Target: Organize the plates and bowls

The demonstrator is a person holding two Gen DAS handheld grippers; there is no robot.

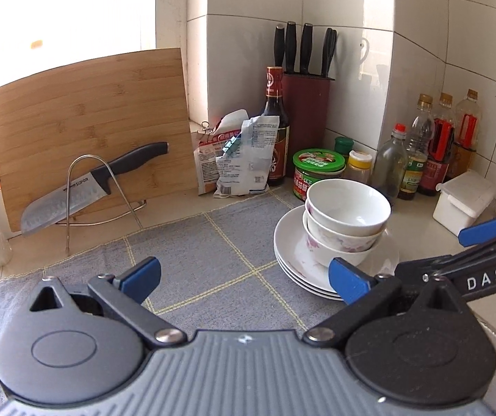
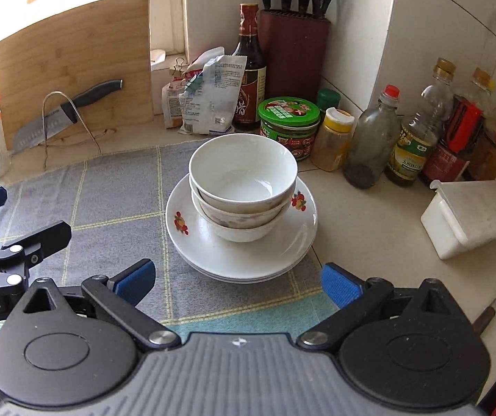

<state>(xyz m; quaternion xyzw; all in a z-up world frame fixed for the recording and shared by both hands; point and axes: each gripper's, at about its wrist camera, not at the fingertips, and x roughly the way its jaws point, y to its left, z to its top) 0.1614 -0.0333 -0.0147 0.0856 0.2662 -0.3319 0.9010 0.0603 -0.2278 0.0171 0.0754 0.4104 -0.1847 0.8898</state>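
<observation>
Right wrist view: both claws (image 2: pixel 237 282) apart, green-lidded jar (image 2: pixel 289 125) and bottles behind stacked bowls (image 2: pixel 243 183)

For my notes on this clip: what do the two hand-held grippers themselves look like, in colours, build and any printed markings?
Both look alike: the left hand-held gripper and the right hand-held gripper each have a ribbed grey body, two round black hubs, black linkage arms with silver pivot pins, and blue finger pads. White lettering reading "DAS" shows on the right one's side in the left wrist view. No sleeves or hands show.
</observation>
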